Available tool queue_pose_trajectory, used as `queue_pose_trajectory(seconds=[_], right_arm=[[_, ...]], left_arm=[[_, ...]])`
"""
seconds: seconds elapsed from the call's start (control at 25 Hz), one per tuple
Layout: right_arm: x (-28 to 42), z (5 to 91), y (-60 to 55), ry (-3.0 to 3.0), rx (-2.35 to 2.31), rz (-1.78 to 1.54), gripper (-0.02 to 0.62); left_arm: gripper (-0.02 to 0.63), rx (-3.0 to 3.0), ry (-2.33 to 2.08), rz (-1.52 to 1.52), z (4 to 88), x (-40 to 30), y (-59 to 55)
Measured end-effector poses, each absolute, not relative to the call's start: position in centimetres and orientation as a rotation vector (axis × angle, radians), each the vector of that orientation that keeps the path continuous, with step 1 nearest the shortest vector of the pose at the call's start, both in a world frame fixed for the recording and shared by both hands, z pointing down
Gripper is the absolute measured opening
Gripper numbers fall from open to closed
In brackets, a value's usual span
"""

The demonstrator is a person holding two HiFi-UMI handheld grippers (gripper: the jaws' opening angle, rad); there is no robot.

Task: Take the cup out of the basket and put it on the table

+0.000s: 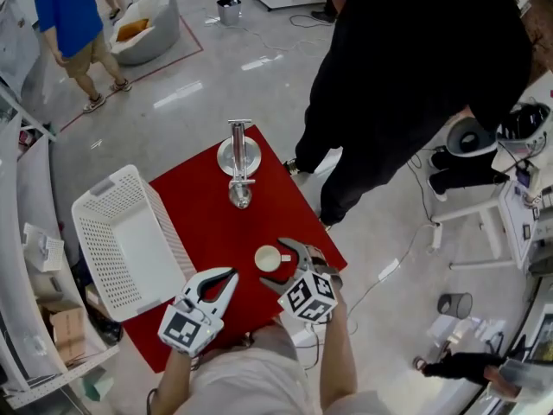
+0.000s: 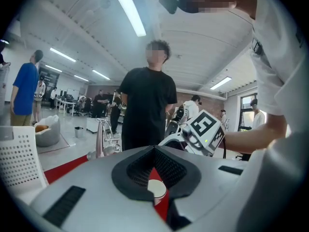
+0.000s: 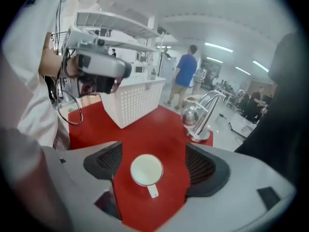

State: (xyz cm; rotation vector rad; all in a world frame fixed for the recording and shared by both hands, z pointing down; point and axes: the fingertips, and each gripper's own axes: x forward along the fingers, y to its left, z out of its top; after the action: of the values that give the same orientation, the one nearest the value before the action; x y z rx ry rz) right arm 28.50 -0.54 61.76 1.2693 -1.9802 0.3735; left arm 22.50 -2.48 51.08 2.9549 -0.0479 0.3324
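The cup (image 1: pixel 270 258) stands upright on the red tabletop (image 1: pixel 207 206), outside the basket (image 1: pixel 104 188), so the task looks to be at its last step: letting go. The right gripper (image 1: pixel 283 268) brackets the cup with its fingers (image 3: pixel 200 166) spread wide on either side, apparently clear of its wall, and the cup's handle points back toward that gripper. The next move calls for drawing the gripper straight back without clipping that handle. The left gripper (image 1: pixel 226 277), just left of the cup, has its fingers drawn together on nothing.

Left of the cup, the white basket looks empty. Beyond the cup a metal stand (image 1: pixel 239 156) rises from the tabletop. Farther out, a person in black stands on the glossy grey floor.
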Motion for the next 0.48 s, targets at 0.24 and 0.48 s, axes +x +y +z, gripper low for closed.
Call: queue_pose_trajectory(seconds=[0.24, 0.48], right_arm=[[26.8, 55.0, -1.2, -2.149, 1.447, 0.275, 0.411], [26.0, 50.7, -1.0, -2.251, 1.66, 0.181, 0.291]], left_arm=[[0.011, 2.979, -0.057, 0.285, 49.5, 22.0, -2.7], [0.011, 2.98, -0.063, 0.236, 47.9, 20.9, -2.6]])
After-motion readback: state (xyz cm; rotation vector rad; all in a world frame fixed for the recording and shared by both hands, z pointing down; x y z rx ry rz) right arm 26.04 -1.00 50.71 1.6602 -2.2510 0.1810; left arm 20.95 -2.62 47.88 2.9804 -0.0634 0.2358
